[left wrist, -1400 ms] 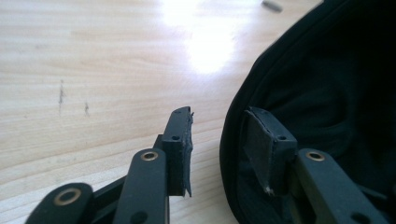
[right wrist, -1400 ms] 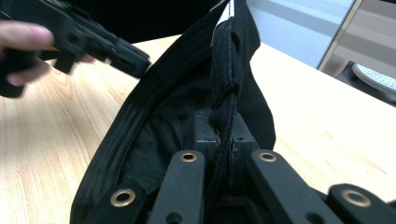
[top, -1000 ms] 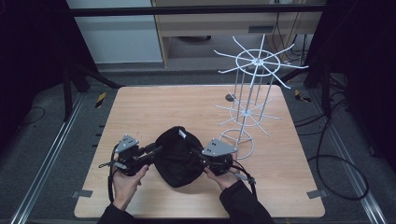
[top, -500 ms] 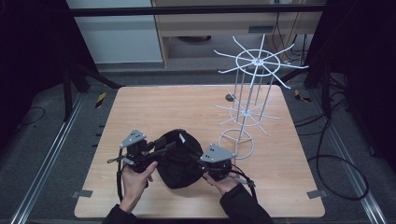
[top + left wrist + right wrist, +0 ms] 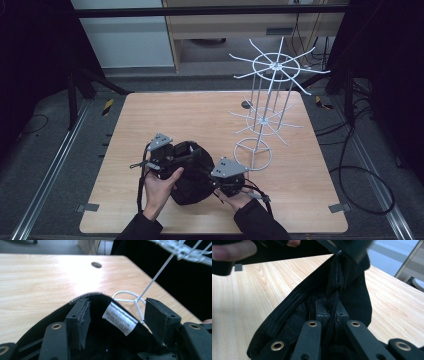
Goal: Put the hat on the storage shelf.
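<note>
Black cap (image 5: pixel 192 172) sits at the table's (image 5: pixel 200 115) 6 o'clock edge in the high view between my left gripper (image 5: pixel 167 155) and right gripper (image 5: pixel 227 181), with the white wire rack (image 5: pixel 270 95) at 2 o'clock bare. In the left gripper view the jaws gape around the cap's rim and label (image 5: pixel 120 318). In the right gripper view the jaws are clamped on a fold of cap fabric (image 5: pixel 334 290), so I judge hanging it is yet to come.

Label (image 5: pixel 120 318) print inside black cap (image 5: pixel 192 175) too small to read. Wire rack (image 5: pixel 175 255) top cut off by frame edge. Hand (image 5: pixel 232 251) blurred, cropped at corner.
</note>
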The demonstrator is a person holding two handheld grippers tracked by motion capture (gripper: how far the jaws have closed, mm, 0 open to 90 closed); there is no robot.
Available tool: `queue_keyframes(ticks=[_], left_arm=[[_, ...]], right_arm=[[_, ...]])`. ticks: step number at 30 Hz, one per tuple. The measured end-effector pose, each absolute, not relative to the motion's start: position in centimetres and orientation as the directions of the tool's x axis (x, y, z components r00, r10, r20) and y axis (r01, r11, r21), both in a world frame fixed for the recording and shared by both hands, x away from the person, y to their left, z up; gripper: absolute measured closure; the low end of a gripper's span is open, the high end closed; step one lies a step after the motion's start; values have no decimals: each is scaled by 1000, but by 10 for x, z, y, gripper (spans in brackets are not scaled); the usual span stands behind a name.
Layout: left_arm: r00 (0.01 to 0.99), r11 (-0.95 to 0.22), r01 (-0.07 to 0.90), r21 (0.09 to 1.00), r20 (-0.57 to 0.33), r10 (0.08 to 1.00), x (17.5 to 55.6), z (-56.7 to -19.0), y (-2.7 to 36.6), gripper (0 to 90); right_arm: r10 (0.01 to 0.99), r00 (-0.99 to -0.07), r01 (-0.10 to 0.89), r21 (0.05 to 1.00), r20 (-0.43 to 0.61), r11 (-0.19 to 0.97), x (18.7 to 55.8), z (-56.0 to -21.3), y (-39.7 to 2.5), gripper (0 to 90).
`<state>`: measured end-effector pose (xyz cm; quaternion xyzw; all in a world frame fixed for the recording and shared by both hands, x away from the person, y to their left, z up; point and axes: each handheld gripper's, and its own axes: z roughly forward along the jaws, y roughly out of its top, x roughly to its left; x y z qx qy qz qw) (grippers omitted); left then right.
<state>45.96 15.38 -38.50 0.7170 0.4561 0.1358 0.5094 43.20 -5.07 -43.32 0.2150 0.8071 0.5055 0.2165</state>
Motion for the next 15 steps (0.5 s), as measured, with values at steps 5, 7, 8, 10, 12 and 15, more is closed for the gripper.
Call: queue_keyframes(ticks=[5,7,8,10,12,15], left_arm=[[518,-77,530,844,-251,818,461,-387,150,421],[506,-72,533,843,-250,825,461,-387,148,468],[505,-69,539,840,-256,825,460,-386,148,508],[499,-64,546,835,-263,826,459,-386,147,598],[500,-76,549,833,-254,828,458,-385,145,642],[498,-76,554,829,-256,829,457,-385,145,727]], right_arm=[[554,-823,131,906,-127,402,431,-435,-47,864],[549,-826,132,904,-127,407,430,-436,-45,863],[547,-827,132,903,-126,408,430,-436,-44,862],[545,-829,132,902,-127,410,430,-436,-42,860],[541,-831,129,901,-130,414,429,-436,-40,858],[539,-832,128,899,-132,419,429,-436,-37,847]])
